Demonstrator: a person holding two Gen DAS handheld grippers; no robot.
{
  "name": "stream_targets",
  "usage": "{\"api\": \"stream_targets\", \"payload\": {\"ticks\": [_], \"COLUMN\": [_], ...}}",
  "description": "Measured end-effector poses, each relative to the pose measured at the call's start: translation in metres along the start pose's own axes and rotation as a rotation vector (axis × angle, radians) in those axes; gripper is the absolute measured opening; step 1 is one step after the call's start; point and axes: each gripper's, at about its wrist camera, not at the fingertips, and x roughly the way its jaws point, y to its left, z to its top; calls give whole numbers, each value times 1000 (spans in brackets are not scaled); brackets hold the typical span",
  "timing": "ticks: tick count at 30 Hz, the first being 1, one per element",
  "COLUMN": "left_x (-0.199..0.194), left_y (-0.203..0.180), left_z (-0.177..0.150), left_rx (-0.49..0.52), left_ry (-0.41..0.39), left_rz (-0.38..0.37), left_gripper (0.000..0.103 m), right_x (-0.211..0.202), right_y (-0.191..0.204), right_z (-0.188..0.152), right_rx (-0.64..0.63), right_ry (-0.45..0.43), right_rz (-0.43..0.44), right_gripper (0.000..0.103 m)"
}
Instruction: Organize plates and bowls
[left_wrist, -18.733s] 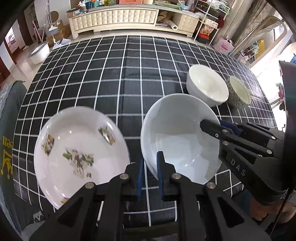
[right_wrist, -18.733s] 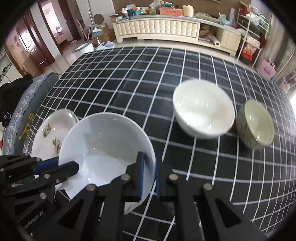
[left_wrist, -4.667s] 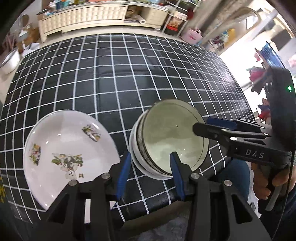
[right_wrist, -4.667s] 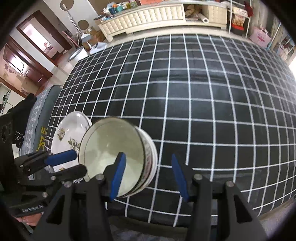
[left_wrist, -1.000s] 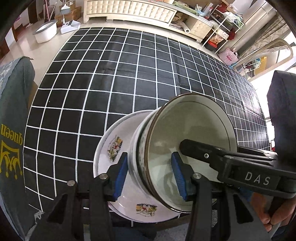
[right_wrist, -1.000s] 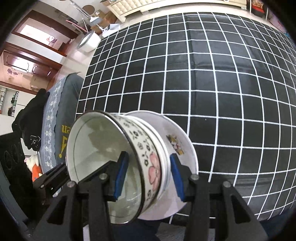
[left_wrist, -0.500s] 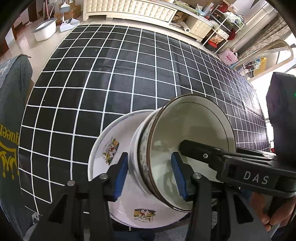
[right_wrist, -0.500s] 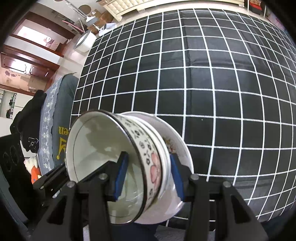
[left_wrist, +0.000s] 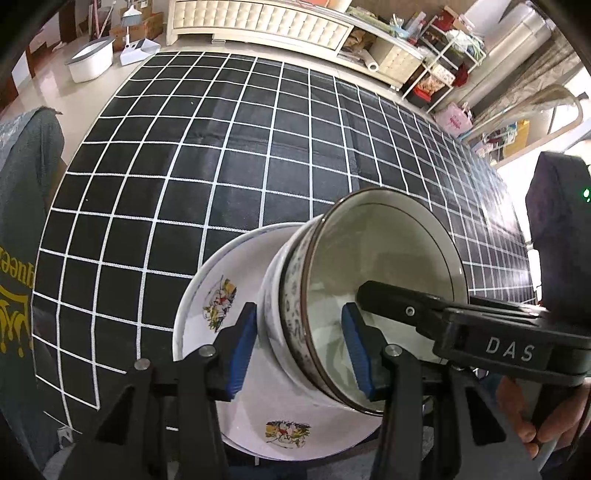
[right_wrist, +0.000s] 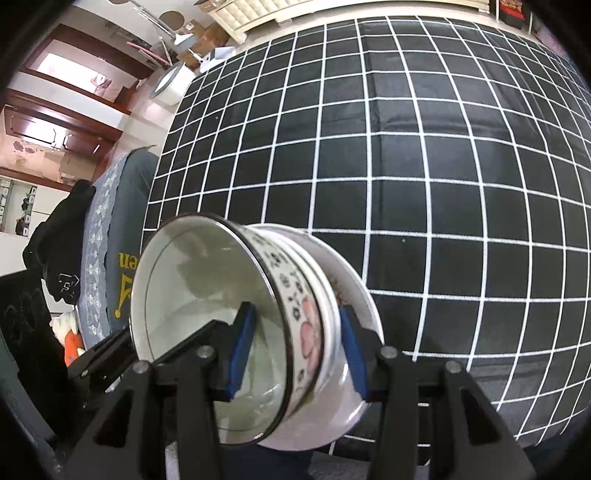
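The nested bowls (left_wrist: 369, 295), patterned bowl innermost, sit lower centre of frame over the floral plate (left_wrist: 236, 325) near the checked surface (left_wrist: 221, 166) edge. The left hand-held gripper (left_wrist: 299, 350) and right hand-held gripper (right_wrist: 295, 350) each clamp the stack's rim, opposite sides.

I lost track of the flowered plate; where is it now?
The plate lies at the near edge of the checked cloth, low and centre in both wrist views, under the nested bowls that both hand-held grippers clamp.
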Motion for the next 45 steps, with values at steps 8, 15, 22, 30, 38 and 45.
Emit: {"api": "stream_targets", "payload": {"ticks": [8, 15, 22, 30, 38, 45], "left_x": [-4, -8, -31, -87, -128, -160], "left_y": [-2, -1, -16, -57, -99, -126], "left_z": [-2, -5, -10, -31, -67, -97], "left_rx": [9, -11, 21, 135, 161, 186], "left_ry": [-23, -28, -105, -320, -454, -604], "left_rz": [33, 47, 97, 232, 244, 312], "left_gripper": [44, 47, 57, 57, 57, 57], "right_x": [-4, -9, -25, -69, -118, -160], "right_y": [-4, -4, 9, 29, 24, 20], "right_z": [-2, -6, -12, -38, -76, -111], "right_rx": [-13, -39, -111, -271, -312, -329], "right_ry": [-27, -52, -118, -291, -436, -582], "right_rz": [-11, -48, -82, -165, -212, -270], "right_gripper": [50, 51, 52, 56, 56, 66]}}
